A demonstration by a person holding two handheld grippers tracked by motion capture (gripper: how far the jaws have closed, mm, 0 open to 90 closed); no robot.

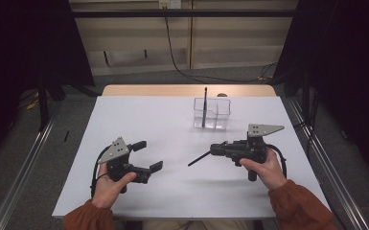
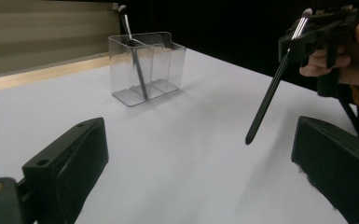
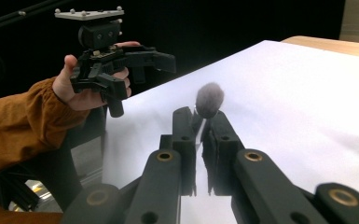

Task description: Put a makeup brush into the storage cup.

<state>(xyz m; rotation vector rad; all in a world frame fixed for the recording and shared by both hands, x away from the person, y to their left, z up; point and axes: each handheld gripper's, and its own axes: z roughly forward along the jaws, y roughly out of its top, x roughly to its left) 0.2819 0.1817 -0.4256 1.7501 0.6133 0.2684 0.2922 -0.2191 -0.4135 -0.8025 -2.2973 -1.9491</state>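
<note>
A clear plastic holder (image 1: 212,114) with two compartments stands at the back middle of the white table (image 1: 139,115); one thin dark brush (image 1: 204,103) leans upright in it. My right gripper (image 1: 213,149) is shut on a second brush (image 1: 199,159), whose black handle slants down to the left above the table. In the right gripper view its grey bristle head (image 3: 210,99) shows just past my right gripper (image 3: 200,128). My left gripper (image 1: 148,155) is open and empty at the front left. From the left gripper view (image 2: 200,163) I see the holder (image 2: 156,65) and the held brush (image 2: 270,91).
The table's wooden far edge (image 1: 187,90) lies behind the holder. Black cables (image 1: 182,67) run across the floor beyond it. Metal rails (image 1: 24,167) flank the table on both sides. The left hand and its gripper (image 3: 144,74) appear to the left in the right gripper view.
</note>
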